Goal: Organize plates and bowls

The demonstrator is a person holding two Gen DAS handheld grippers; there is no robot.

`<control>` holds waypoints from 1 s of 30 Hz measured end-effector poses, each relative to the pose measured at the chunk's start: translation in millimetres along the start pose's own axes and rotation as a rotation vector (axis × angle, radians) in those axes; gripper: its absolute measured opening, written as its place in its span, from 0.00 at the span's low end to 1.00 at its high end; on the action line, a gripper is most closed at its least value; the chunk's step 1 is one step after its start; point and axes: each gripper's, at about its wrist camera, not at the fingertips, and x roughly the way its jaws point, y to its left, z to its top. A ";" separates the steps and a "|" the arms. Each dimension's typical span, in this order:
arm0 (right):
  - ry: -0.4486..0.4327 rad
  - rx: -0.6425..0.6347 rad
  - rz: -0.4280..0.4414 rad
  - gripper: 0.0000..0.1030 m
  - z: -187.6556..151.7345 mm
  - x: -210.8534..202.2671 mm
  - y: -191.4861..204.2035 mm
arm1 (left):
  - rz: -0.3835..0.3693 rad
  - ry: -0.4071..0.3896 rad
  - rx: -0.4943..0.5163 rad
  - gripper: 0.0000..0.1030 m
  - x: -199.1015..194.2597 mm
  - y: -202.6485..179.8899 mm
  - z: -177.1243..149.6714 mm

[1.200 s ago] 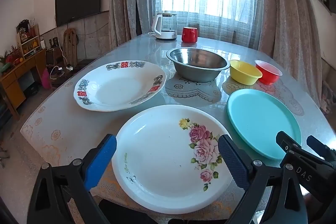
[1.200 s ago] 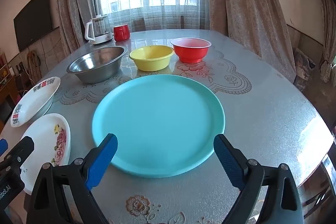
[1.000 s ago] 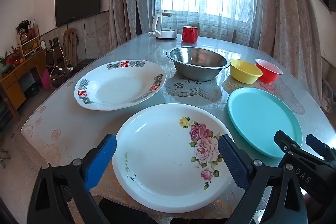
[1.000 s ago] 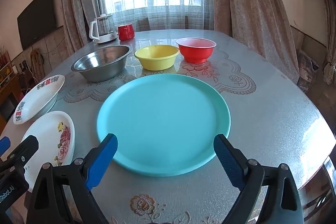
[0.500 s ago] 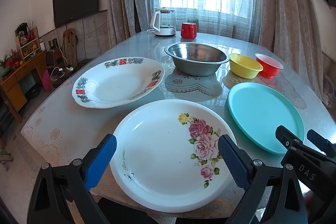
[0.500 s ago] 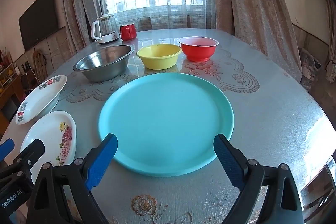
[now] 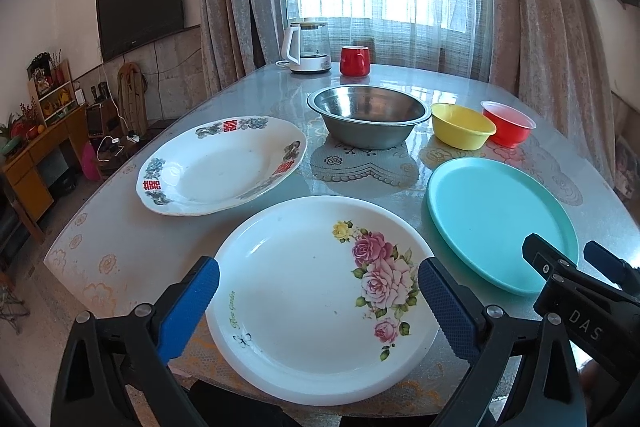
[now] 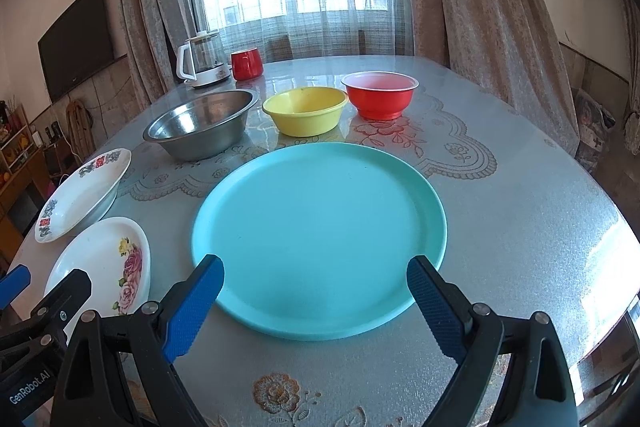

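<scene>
The left gripper (image 7: 318, 301) has two black plastic arms with triangular cut-outs, and each arm ends in a blue pad with a fine ribbed texture; round silver screws sit at the joints. The right gripper (image 8: 315, 301) is built the same way, black with blue pads and silver screws. White letters on the black bodies read "DAS" on the right one and "GenRobot.AI" on the left one.
</scene>
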 end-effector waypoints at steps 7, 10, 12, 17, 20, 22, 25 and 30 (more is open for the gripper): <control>-0.002 0.005 0.001 0.92 0.2 -0.3 -2.2 | -0.003 -0.003 0.010 0.98 -0.7 -3.6 0.5; -0.005 0.008 -0.001 0.92 0.5 -1.2 -3.3 | -0.006 -0.005 0.014 0.98 -1.2 -5.0 1.1; -0.005 0.008 0.000 0.92 0.8 -1.4 -3.4 | -0.007 -0.007 0.016 0.98 -1.4 -6.0 1.7; -0.006 0.011 -0.003 0.92 1.1 -1.1 -4.8 | -0.013 -0.005 0.022 0.98 -1.2 -7.8 1.8; -0.003 0.011 -0.002 0.92 1.1 -0.5 -4.2 | -0.013 -0.005 0.022 0.98 -0.9 -7.9 2.0; -0.006 0.010 -0.003 0.92 1.5 -0.8 -3.8 | -0.014 -0.005 0.024 0.98 -0.9 -8.0 2.1; -0.010 0.010 -0.004 0.92 1.5 -1.2 -4.2 | -0.016 -0.004 0.027 0.98 -1.0 -9.0 2.0; -0.008 0.015 -0.006 0.92 1.7 -0.7 -5.4 | -0.018 -0.005 0.029 0.98 -1.1 -9.8 2.1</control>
